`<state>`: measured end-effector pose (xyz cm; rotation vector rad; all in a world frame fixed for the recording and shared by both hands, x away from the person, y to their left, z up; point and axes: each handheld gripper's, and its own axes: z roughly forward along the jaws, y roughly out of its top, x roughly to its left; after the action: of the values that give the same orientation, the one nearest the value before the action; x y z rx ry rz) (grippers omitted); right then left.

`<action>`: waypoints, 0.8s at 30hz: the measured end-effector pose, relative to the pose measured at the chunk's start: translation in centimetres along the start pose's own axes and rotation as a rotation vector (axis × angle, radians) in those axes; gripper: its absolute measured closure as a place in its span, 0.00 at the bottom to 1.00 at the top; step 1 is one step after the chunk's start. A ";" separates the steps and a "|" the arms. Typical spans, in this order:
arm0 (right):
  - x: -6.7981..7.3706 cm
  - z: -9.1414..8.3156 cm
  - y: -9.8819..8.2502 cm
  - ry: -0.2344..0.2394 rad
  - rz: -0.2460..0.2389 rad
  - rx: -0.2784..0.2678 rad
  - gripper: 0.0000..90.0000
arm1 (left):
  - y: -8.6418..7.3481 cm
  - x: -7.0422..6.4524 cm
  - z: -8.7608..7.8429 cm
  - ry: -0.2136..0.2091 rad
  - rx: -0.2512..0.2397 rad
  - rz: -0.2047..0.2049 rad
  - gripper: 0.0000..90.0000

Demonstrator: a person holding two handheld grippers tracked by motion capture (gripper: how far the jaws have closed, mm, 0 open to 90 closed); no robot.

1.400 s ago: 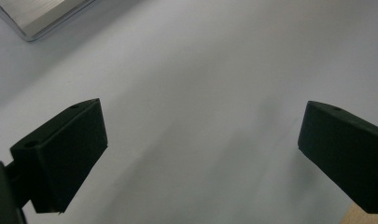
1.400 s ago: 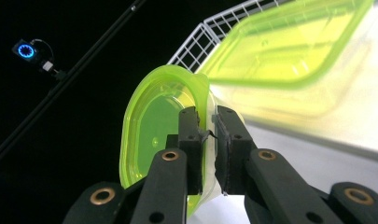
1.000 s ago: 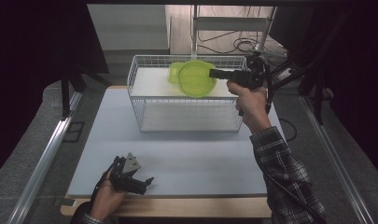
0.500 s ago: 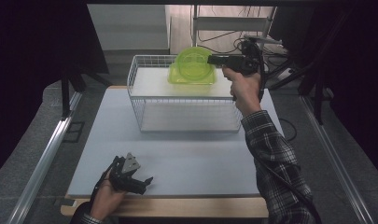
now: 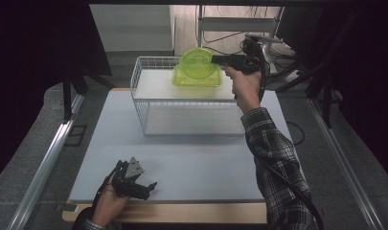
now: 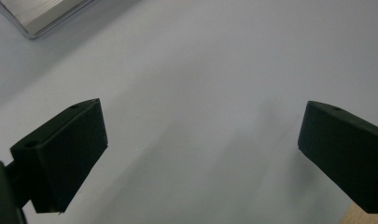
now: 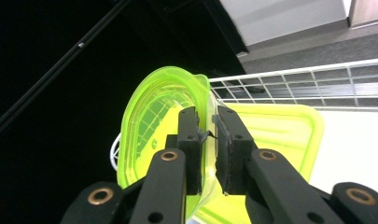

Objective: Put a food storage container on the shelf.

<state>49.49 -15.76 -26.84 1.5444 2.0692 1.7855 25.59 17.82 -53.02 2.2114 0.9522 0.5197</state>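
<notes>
We see a translucent lime-green bowl [image 5: 197,61] and a matching lime-green tray [image 5: 196,79] in a white wire basket [image 5: 148,103]. The worktop [image 5: 191,158] is pale grey with a light wood edge. Both tongs, left [image 5: 142,188] and right [image 7: 207,140], are black. The sleeve [image 5: 278,163] is black-and-white plaid.

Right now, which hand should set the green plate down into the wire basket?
Right. The right tongs are shut on the green plate, upright above the wire basket. The left tongs rest open at the table's near edge.

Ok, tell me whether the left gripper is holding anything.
No, the left gripper has its black jaws wide apart over the bare white tabletop.
</notes>
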 end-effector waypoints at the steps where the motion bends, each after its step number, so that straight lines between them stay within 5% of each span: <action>1: 0.1 0.0 0.0 -0.012 -0.002 0.000 0.88 | 0.0 0.0 0.0 0.000 0.001 0.000 0.01; 11: 0.4 0.9 0.2 -0.117 -0.050 -0.001 0.85 | 0.0 -0.1 0.1 0.000 0.010 0.009 0.01; 24: 0.5 1.0 0.4 -0.129 -0.072 -0.006 0.75 | 0.0 -0.2 0.1 0.002 0.010 0.011 0.01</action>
<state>50.04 -14.69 -26.66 1.5192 2.0310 1.6220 25.54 17.65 -53.10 2.2268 0.9456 0.5233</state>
